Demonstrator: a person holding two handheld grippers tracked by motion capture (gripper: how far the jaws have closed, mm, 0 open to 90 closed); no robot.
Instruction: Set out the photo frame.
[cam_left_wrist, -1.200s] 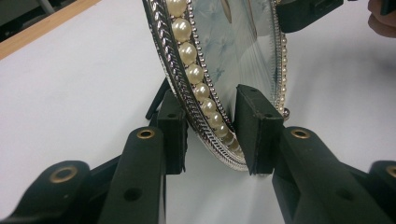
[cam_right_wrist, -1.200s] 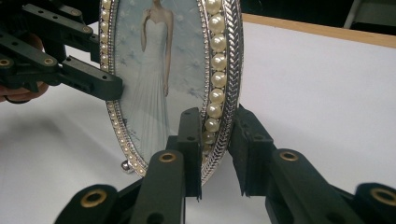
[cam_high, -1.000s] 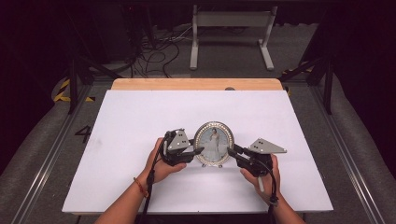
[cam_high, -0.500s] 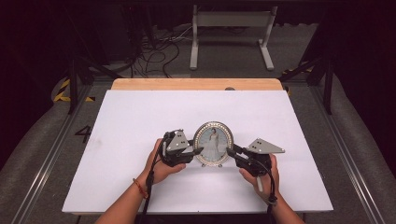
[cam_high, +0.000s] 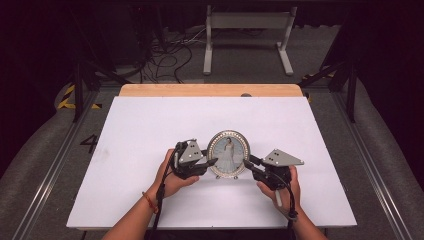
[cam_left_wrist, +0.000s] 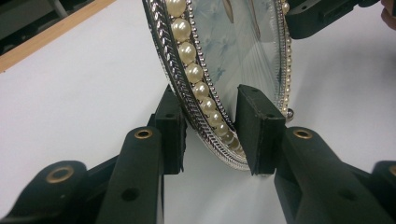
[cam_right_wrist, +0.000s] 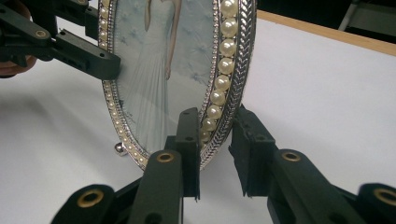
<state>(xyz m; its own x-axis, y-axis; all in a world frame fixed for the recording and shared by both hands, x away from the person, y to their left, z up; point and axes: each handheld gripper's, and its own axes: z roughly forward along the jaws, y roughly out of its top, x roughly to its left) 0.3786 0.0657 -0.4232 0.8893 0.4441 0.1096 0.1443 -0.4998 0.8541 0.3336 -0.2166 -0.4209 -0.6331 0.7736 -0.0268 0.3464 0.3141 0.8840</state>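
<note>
An oval picture frame (cam_high: 229, 154) with a pearl and silver rim stands upright on the white table top (cam_high: 150, 120), holding a photo of a figure in a long pale dress. My left gripper (cam_high: 211, 162) grips its left rim. In the left gripper view the pads (cam_left_wrist: 254, 126) press the rim of the frame (cam_left_wrist: 233, 51) from front and back. My right gripper (cam_high: 248, 164) holds the right rim. In the right gripper view its jaws close around the pearl border (cam_right_wrist: 219, 88), with the left gripper (cam_right_wrist: 70, 42) across the frame.
The white sheet spreads wide on all sides of the frame. A wooden strip (cam_high: 210, 90) runs along the table's far edge. Beyond it are loose cables (cam_high: 165, 55) and a metal stand (cam_high: 245, 30) on the floor. Rails (cam_high: 365, 150) flank the table.
</note>
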